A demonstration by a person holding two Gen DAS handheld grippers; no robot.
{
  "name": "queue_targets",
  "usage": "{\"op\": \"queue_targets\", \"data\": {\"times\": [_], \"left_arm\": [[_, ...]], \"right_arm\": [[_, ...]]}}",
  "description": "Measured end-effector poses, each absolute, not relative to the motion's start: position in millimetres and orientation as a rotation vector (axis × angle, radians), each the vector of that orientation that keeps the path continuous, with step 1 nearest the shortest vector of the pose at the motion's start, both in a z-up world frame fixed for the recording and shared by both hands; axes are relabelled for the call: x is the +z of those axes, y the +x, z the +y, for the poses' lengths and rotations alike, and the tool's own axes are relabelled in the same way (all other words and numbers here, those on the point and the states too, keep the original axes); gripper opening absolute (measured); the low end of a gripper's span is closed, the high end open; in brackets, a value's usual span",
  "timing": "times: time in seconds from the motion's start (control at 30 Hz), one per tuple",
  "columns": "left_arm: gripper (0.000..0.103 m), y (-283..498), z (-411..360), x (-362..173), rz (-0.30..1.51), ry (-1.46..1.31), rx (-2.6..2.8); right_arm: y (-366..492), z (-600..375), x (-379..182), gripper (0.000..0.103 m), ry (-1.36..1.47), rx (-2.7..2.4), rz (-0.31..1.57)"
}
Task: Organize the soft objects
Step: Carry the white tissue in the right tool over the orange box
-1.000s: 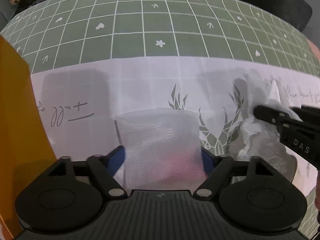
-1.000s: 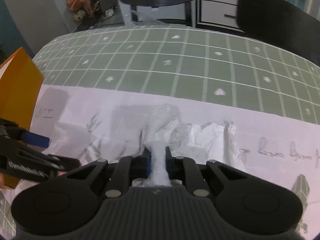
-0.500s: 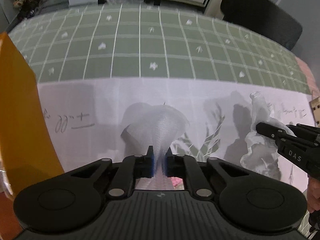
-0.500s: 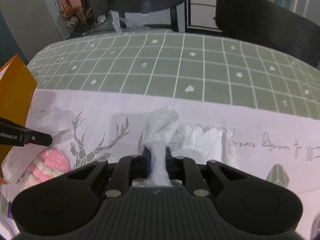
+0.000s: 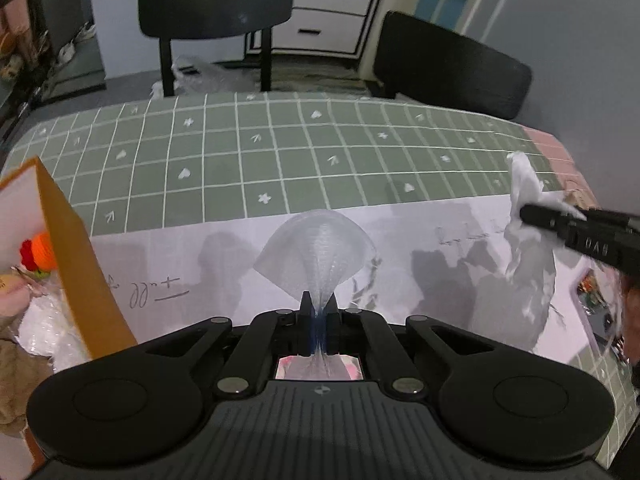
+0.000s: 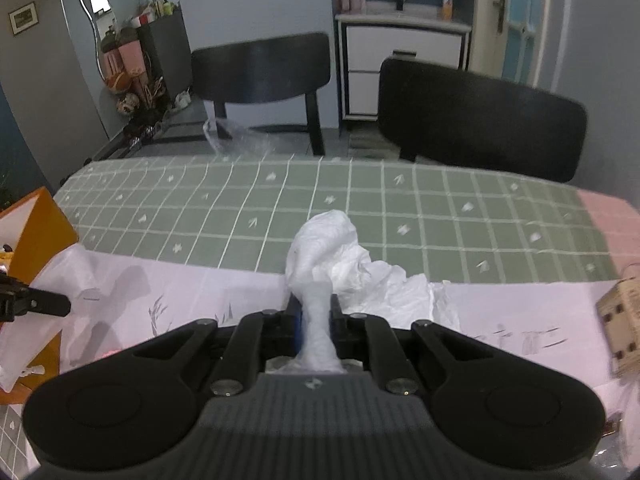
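My left gripper (image 5: pixel 319 312) is shut on a translucent pouch (image 5: pixel 316 252), whose top fans out above the fingertips. Something pink shows under the jaws in the pouch's lower part (image 5: pixel 320 368). My right gripper (image 6: pixel 316 308) is shut on a crumpled white plastic bag (image 6: pixel 332 248) that bulges above its fingers. The left wrist view shows the right gripper (image 5: pixel 524 212) at the right with the white bag (image 5: pixel 528 272) hanging from it. Both loads hang above the white printed sheet (image 5: pixel 192 256). The left gripper's tip (image 6: pixel 64 304) shows at the left edge of the right wrist view.
An open orange box (image 5: pixel 76 264) at the left holds soft toys (image 5: pixel 40 252). A small cardboard block (image 6: pixel 620 320) lies at the right. Beyond the sheet lies the green checked tablecloth (image 6: pixel 360 200). Two black chairs (image 6: pixel 264 68) stand at the far edge.
The left jaws closed on the pouch, bunching its top, and lifted it off the sheet. Both grippers rose, and the right one carried the white bag up.
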State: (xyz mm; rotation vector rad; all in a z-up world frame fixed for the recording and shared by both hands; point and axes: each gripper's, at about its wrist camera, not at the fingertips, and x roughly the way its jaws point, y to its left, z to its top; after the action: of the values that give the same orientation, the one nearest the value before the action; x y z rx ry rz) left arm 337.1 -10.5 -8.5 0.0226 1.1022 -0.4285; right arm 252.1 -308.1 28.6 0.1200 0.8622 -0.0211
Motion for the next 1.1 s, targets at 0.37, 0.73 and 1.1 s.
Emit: {"op": "queue_targets", "data": {"times": [0.37,0.73,1.1], "left_arm": [[0.003,269,21,18,1.037,0.125,-0.516],[0.003,176,94,23,0.993,0.142,-0.579],[0.003,126,169,24,0.976,0.105,-0.523]], "right_arm": [[174,-314,91,0.008,0.014,0.007,0.822],[59,-275,74,0.008,-0.069,0.155,0.938],[-14,-174,23,0.009,-0.151,0.432,1.115]]}}
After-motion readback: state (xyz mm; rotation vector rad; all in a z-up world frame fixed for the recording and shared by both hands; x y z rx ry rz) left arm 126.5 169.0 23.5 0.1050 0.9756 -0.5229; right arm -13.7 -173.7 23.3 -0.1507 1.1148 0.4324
